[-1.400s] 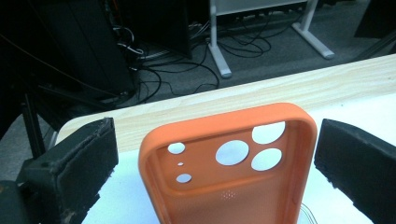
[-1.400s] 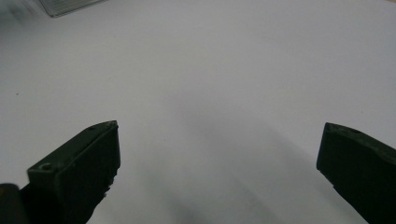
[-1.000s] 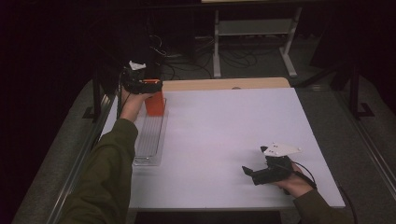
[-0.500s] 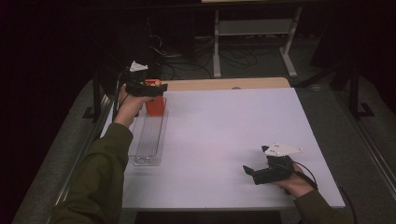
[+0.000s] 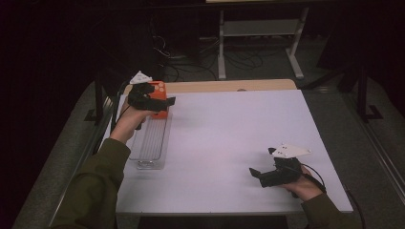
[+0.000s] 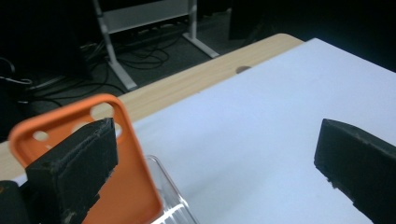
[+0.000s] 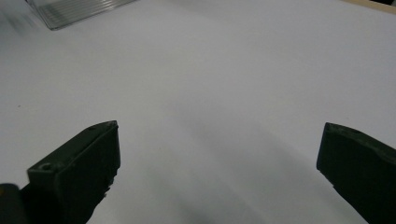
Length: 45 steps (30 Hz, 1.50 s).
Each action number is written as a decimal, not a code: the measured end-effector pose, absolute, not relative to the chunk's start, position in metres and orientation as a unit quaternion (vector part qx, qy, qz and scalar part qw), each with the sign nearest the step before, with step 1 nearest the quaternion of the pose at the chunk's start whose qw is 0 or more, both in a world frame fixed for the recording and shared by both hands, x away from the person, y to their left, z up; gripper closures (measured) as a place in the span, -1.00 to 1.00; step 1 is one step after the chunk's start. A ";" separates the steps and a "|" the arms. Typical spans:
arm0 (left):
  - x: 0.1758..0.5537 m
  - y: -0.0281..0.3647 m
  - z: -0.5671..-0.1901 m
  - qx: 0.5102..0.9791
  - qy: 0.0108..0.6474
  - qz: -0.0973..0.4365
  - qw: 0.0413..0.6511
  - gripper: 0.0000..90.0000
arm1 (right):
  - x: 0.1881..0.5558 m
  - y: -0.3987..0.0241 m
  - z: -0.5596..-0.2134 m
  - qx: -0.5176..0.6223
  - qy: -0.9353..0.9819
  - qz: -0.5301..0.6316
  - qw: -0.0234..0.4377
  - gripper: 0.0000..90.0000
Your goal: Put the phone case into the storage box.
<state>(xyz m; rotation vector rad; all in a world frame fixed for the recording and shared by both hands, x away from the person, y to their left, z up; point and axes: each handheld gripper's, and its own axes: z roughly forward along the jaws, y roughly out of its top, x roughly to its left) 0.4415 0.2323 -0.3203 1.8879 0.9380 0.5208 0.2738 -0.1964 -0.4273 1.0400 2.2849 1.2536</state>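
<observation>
Here the orange phone case stands upright, camera holes topmost.

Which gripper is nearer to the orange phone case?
Left. The left gripper is open right at the orange phone case, which stands in the clear tray. The right gripper is open, far across the table.

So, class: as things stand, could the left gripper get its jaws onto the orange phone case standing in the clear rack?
Probably yes. The left gripper is open right beside the orange phone case, which stands upright in the clear rack, with nothing between them.
</observation>
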 end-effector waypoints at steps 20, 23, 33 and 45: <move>0.390 0.233 -0.336 0.777 0.353 0.171 0.492 -1.00 | 0.280 -0.198 -0.411 0.356 0.796 0.459 0.168 -1.00; 0.383 0.233 -0.338 0.783 0.345 0.170 0.489 -1.00 | 0.280 -0.197 -0.410 0.358 0.797 0.459 0.162 -1.00; 0.358 0.233 -0.350 0.797 0.319 0.156 0.489 -1.00 | 0.284 -0.199 -0.406 0.354 0.794 0.466 0.162 -1.00; 0.334 0.231 -0.371 0.804 0.304 0.140 0.492 -1.00 | 0.285 -0.199 -0.402 0.349 0.793 0.471 0.164 -1.00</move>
